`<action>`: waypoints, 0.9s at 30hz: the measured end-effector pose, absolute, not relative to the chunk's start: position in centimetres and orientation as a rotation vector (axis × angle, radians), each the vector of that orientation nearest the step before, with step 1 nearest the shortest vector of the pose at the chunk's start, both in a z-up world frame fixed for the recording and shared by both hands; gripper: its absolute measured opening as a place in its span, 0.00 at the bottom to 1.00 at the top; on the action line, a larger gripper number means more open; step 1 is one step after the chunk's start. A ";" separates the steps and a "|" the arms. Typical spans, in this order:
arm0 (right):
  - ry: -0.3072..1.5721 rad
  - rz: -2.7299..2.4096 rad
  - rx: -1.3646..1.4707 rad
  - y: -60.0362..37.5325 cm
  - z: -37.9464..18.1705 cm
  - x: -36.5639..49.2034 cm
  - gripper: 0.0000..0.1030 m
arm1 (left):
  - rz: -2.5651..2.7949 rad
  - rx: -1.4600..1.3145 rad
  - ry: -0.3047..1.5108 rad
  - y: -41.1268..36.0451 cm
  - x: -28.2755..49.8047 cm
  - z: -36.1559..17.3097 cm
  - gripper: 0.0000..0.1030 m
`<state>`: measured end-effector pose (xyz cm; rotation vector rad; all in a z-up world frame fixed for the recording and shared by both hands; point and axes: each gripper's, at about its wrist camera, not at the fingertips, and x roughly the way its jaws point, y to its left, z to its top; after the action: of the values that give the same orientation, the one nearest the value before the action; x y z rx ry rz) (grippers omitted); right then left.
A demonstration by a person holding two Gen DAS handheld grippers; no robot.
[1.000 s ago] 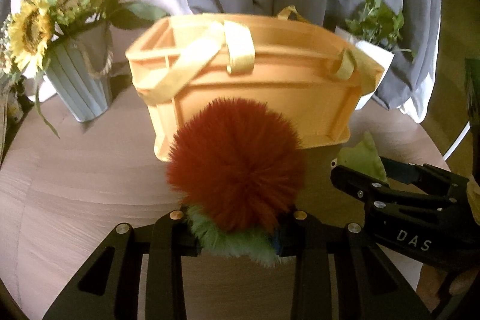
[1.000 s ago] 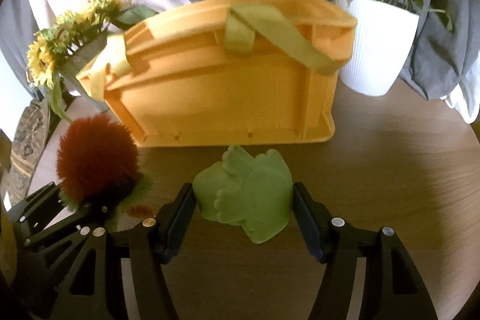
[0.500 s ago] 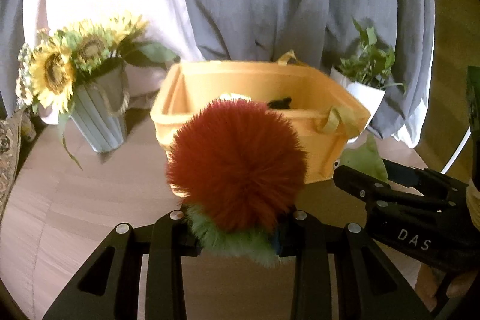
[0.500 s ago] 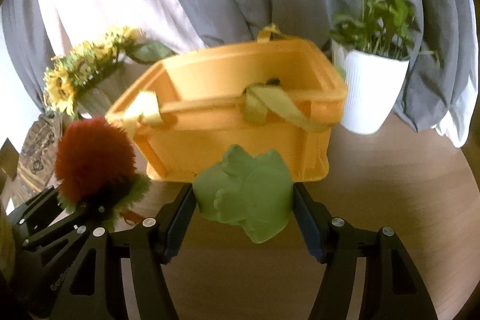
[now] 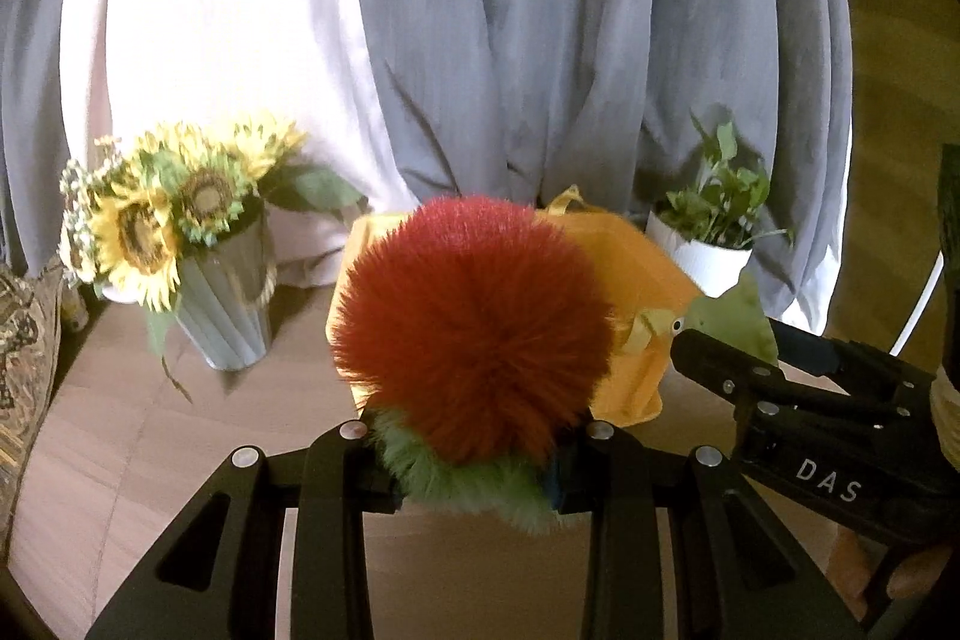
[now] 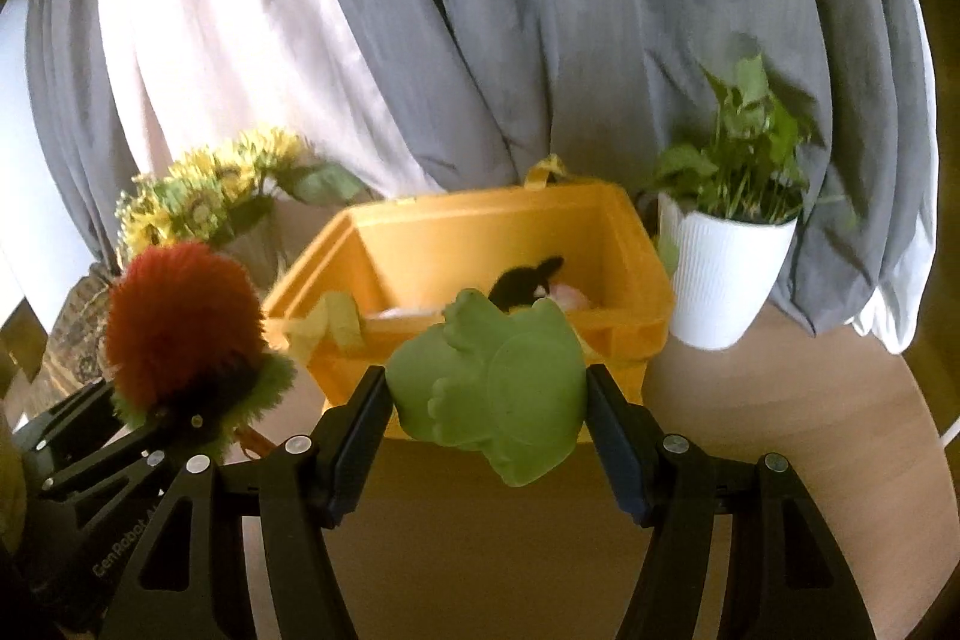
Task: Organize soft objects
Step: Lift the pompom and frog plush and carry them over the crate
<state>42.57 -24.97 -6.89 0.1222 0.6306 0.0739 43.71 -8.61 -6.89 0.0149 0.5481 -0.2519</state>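
Note:
My left gripper (image 5: 474,460) is shut on a fluffy red toy with a green fringe (image 5: 474,328), held above the table in front of the orange basket (image 5: 630,292). The toy also shows at the left of the right wrist view (image 6: 180,322). My right gripper (image 6: 489,424) is shut on a green soft frog toy (image 6: 498,400), raised before the orange basket (image 6: 456,244). The basket is open and holds a black toy (image 6: 525,280) and pale soft items. The right gripper shows at the right of the left wrist view (image 5: 798,394).
A grey vase of sunflowers (image 5: 222,304) stands left of the basket. A white pot with a green plant (image 6: 726,274) stands right of it. Grey and white curtains (image 6: 480,10) hang behind the round wooden table (image 6: 780,460).
Both grippers have risen with their toys. The basket now sits lower in both views and its inside shows in the right wrist view.

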 end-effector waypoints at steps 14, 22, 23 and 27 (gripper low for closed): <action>0.540 0.094 0.118 -24.7 -3.6 43.0 0.64 | -0.287 -0.013 0.467 -8.4 44.8 -3.2 0.32; 0.485 0.096 0.102 -24.7 -1.7 43.8 0.64 | -0.278 0.006 0.410 -8.5 46.1 -1.6 0.32; 0.478 0.095 0.101 -24.8 -1.5 44.0 0.64 | -0.277 0.008 0.405 -8.5 46.3 -1.5 0.32; 0.453 0.093 0.095 -25.0 -0.8 44.8 0.64 | -0.272 0.017 0.382 -8.8 47.0 -0.9 0.32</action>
<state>44.78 -25.02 -0.81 0.0953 0.4527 0.0925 47.03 -8.76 -0.94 0.0168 0.3816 -0.2721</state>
